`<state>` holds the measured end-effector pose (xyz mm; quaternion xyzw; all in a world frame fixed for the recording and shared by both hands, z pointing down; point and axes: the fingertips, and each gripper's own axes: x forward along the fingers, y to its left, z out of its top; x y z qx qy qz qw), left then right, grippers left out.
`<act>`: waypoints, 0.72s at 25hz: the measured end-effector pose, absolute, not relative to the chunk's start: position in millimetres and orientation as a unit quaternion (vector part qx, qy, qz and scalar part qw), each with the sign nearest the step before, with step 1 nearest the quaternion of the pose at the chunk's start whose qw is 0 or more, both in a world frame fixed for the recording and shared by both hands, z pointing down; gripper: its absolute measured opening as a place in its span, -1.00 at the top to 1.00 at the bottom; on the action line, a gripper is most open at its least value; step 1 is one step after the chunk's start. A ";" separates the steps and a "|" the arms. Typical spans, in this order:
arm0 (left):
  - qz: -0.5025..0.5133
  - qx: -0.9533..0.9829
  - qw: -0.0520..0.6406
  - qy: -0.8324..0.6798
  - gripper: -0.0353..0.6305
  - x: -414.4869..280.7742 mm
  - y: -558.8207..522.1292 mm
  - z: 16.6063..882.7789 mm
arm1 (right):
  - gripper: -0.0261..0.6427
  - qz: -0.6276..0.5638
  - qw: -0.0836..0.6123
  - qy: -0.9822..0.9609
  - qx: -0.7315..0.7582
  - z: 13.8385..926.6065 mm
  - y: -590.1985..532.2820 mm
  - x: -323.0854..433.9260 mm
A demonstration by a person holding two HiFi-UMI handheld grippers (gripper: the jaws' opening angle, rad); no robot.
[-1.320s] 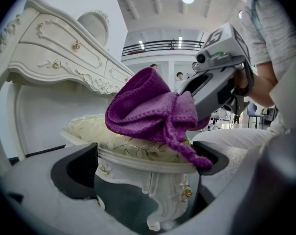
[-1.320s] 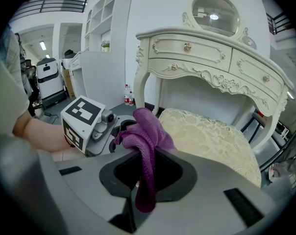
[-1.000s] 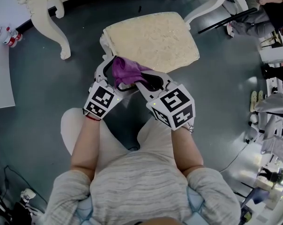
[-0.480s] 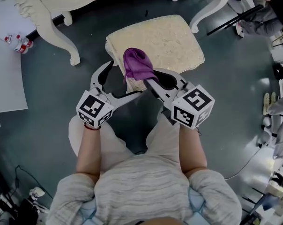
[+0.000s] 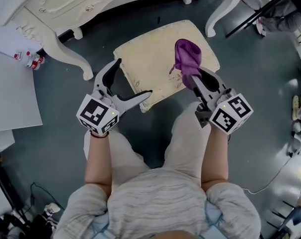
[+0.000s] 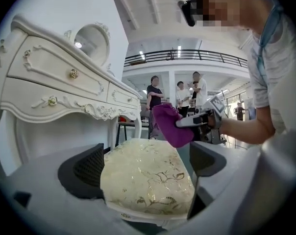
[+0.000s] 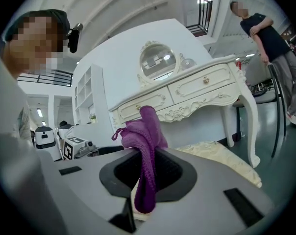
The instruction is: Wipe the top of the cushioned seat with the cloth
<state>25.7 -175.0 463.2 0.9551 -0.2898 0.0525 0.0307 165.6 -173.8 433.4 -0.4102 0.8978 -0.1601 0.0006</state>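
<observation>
Overhead head view; low, opposed gripper views across seat (image 5: 155, 59)

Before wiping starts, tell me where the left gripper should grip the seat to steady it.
Probably the cushioned seat at its near-left corner, from the person's side: the open left gripper straddles that padded edge, and the cloth is over the right side.

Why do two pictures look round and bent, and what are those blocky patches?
Left gripper view: fisheye circle, dark corners, dressing table bowed; mosaic hides a face. Right gripper view: same bending, cloth sharp in the right tongs. Head view: milder curve, pale reflections on the floor.
</observation>
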 end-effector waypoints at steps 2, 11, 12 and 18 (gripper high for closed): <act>0.049 0.957 0.031 -0.285 -0.68 33.5 -175.3 457.9 | 0.76 -0.152 0.009 0.893 -0.424 430.2 -176.1 182.4; 0.050 0.942 0.017 -0.331 0.86 46.4 -194.5 447.1 | 0.76 -0.141 0.031 0.883 -0.446 426.8 -187.0 220.5; 0.052 0.943 0.019 -0.329 0.86 49.6 -194.3 447.6 | 0.76 -0.142 0.035 0.882 -0.448 427.3 -187.5 222.5; 0.041 0.945 0.040 -0.322 0.86 64.4 -191.3 447.5 | 0.76 -0.142 0.037 0.877 -0.458 430.7 -188.2 229.4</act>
